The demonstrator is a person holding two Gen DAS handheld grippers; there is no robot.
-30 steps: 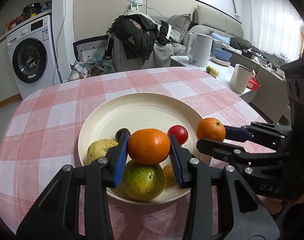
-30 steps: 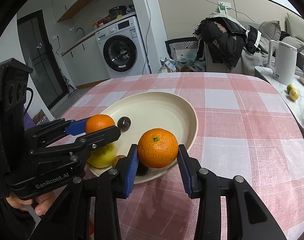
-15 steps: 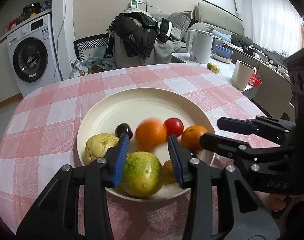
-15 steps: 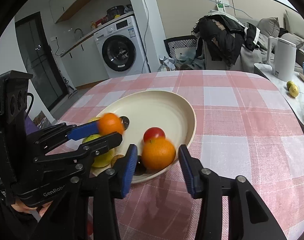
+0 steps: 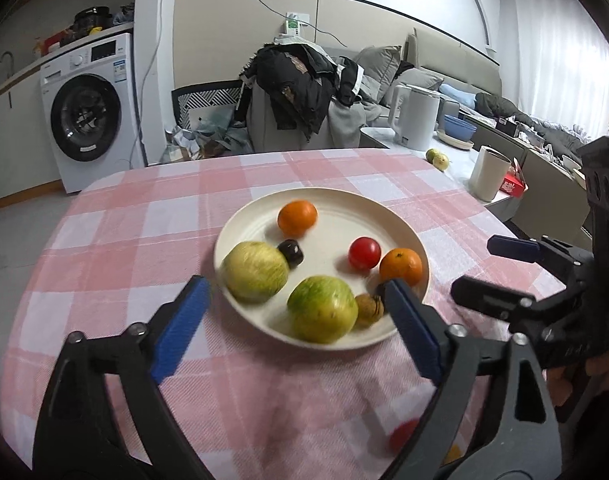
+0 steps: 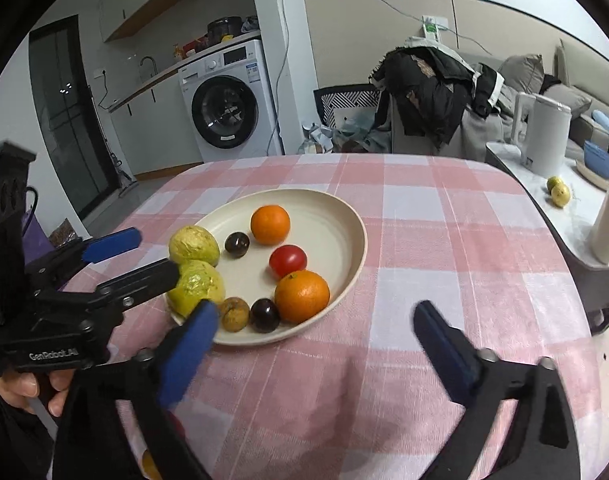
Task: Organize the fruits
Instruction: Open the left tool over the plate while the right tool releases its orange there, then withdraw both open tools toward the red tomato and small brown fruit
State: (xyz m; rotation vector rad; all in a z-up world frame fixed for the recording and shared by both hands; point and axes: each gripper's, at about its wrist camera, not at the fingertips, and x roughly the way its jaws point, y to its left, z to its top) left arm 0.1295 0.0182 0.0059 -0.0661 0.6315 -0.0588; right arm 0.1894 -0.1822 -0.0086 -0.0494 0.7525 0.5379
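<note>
Fruit lies gathered on the cream plate (image 6: 352, 216) at the centre of the right wrist view, on the pink checked tablecloth (image 6: 444, 240). One orange (image 6: 270, 224) sits toward the plate's far side; a second orange (image 6: 302, 296) rests against the near rim, just beside the red tomato (image 6: 287, 260). Two yellow-green fruits (image 6: 194, 246) occupy the plate's left side, with two dark plums (image 6: 237, 245) and a small brown fruit (image 6: 234, 314) among them.

Both tools stand clear. The left gripper (image 5: 296, 312) has just been opening; its jaws are spread wide with nothing pinched between them, straddling the plate's near edge in its own view. The right gripper (image 6: 316, 328) has likewise just been opening, jaws fully spread and empty, poised in the lower part of its frame short of the plate.

Judgement: the release step for both oranges is complete. A red object (image 5: 402, 434), blurred, shows low in the left wrist view near the table edge; whether it is fruit cannot be told. If so, the next move calls for backing off, re-aiming at it and closing gently around its middle.
</note>
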